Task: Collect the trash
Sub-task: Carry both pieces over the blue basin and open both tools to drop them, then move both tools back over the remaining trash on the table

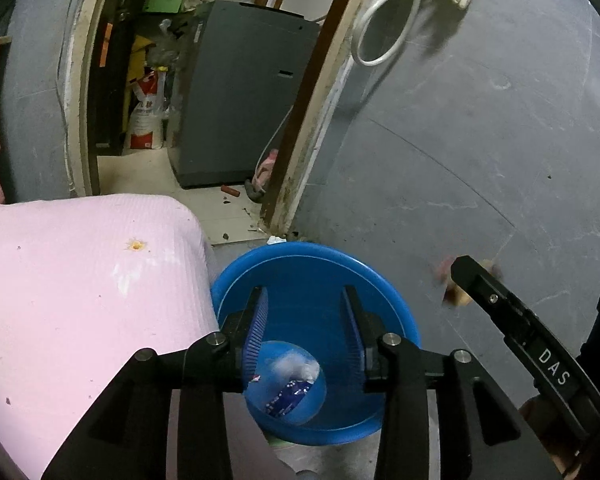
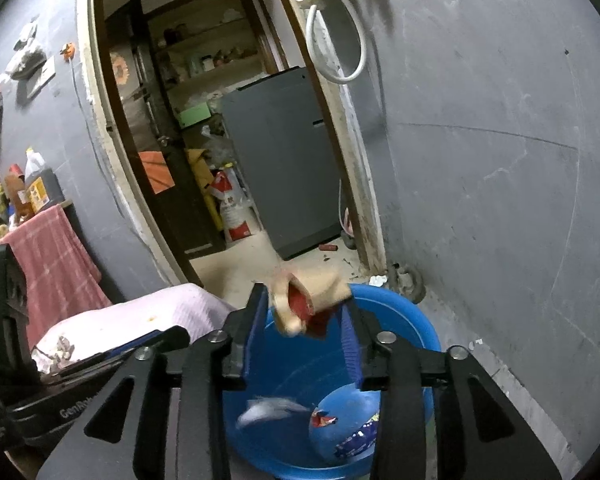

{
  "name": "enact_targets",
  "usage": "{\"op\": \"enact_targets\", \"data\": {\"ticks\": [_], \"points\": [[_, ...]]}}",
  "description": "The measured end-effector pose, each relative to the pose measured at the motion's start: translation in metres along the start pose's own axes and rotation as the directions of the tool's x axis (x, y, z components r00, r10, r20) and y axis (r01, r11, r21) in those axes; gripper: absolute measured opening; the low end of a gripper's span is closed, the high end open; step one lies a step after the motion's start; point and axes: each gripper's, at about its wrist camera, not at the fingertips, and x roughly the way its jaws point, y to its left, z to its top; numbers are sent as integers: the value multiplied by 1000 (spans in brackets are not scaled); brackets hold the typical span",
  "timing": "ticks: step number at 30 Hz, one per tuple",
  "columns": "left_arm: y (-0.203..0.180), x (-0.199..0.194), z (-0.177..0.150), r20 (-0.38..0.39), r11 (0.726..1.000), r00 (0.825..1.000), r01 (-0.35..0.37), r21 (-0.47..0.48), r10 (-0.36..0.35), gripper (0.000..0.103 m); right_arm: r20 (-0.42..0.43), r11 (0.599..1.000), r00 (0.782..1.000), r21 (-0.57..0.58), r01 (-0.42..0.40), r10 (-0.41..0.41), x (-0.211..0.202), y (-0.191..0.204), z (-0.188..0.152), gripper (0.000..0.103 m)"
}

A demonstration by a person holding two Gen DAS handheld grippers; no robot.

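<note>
A blue plastic bin [image 1: 396,312] stands on the floor by the grey wall; it also shows in the right wrist view [image 2: 420,320]. Inside lie white tissue [image 1: 296,366] and a blue wrapper [image 1: 288,396]. My left gripper [image 1: 304,320] is open and empty above the bin. My right gripper [image 2: 304,320] is open above the bin, with a tan and red paper wrapper [image 2: 304,300] between its fingertips, blurred, touching the left finger; whether it is held is unclear. White tissue [image 2: 268,406] appears blurred in the bin. The right gripper's finger [image 1: 484,284] shows in the left view.
A pink-covered table [image 1: 80,280] stands left of the bin. A doorway behind leads to a grey appliance [image 1: 244,92] and a red-white sack [image 1: 146,116]. A red towel [image 2: 56,264] hangs at the left. A white hose [image 2: 340,40] hangs on the wall.
</note>
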Motion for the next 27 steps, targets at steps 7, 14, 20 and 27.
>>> {"op": "enact_targets", "data": {"ticks": [7, 14, 20, 27], "points": [[2, -18, 4, 57, 1000, 998, -24, -5, 25, 41, 8, 1000, 1000, 9, -4, 4, -1, -3, 1, 41], [12, -48, 9, 150, 998, 987, -63, -12, 64, 64, 71, 1000, 997, -4, -13, 13, -12, 5, 6, 56], [29, -87, 14, 249, 992, 961, -113, -48, 121, 89, 126, 998, 991, -46, -43, 48, -23, 21, 10, 80], [48, -135, 10, 359, 975, 906, -211, -69, 222, 98, 178, 990, 977, -102, -97, 114, -31, 47, 14, 103]]}}
